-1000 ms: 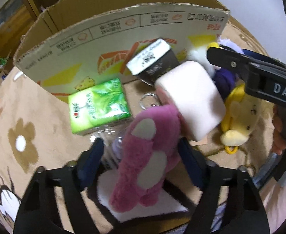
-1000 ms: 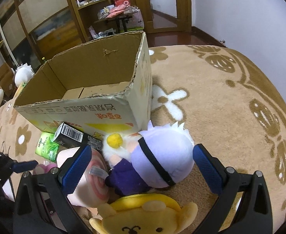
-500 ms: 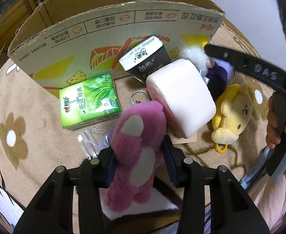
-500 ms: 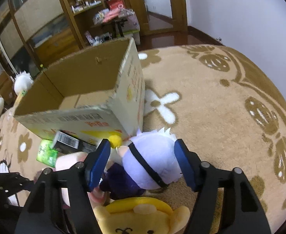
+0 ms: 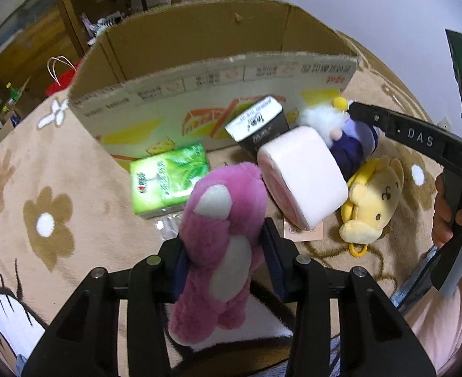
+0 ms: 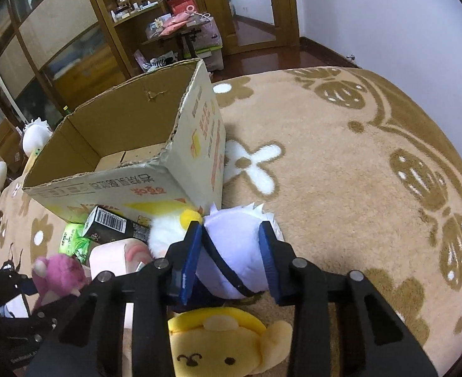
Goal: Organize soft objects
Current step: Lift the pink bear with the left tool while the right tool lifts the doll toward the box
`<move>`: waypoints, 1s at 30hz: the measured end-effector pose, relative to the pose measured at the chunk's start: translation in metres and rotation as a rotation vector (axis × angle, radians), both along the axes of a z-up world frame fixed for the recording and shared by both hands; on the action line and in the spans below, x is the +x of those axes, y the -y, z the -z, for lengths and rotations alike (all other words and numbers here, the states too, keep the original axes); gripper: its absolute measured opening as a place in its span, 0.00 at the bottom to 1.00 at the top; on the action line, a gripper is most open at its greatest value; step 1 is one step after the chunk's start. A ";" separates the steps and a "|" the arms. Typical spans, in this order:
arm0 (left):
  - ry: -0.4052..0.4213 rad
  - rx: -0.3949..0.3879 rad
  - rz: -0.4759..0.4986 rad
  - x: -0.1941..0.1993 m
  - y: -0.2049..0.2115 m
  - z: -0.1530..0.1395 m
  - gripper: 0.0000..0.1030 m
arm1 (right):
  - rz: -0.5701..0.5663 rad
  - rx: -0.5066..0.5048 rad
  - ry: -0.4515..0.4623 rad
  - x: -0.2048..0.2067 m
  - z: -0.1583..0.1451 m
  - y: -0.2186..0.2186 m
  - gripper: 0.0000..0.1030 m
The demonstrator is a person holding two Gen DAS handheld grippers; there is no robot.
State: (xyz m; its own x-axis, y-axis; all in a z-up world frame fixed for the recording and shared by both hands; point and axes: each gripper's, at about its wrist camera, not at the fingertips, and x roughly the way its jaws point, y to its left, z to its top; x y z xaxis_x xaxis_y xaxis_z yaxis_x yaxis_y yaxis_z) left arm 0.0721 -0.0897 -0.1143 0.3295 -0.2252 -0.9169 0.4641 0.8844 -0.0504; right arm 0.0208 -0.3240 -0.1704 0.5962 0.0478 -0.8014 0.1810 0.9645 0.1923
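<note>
We had the pink bear (image 5: 221, 245) clamped at its middle in the left gripper (image 5: 223, 257), its head near the pink roll (image 5: 303, 182). The right gripper (image 6: 231, 260) was closing on the white-haired doll (image 6: 234, 251), which lay between its pads on the rug (image 6: 341, 194) at the corner of the open box (image 6: 196, 144); both pads looked to be touching its head. A yellow plush (image 6: 224, 345) lay just beside the doll. A green pack (image 5: 168, 179) and a black carton (image 5: 259, 125) sat against the box.

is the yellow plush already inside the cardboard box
No, the yellow plush lies on the carpet outside the cardboard box, beside the pink roll.
</note>
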 end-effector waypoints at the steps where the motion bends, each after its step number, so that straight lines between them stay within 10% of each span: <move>1: 0.007 -0.002 -0.003 -0.001 -0.001 -0.003 0.39 | -0.001 0.000 0.003 -0.001 -0.001 0.000 0.36; 13: 0.103 -0.019 -0.061 -0.006 -0.014 -0.028 0.40 | 0.011 0.030 -0.009 -0.006 -0.003 0.002 0.35; 20: 0.109 -0.020 -0.062 -0.008 -0.010 -0.025 0.40 | 0.019 0.038 -0.079 0.004 0.016 0.002 0.70; 30: 0.234 -0.071 -0.085 -0.012 -0.016 -0.048 0.40 | 0.037 0.072 -0.039 0.003 0.013 0.010 0.58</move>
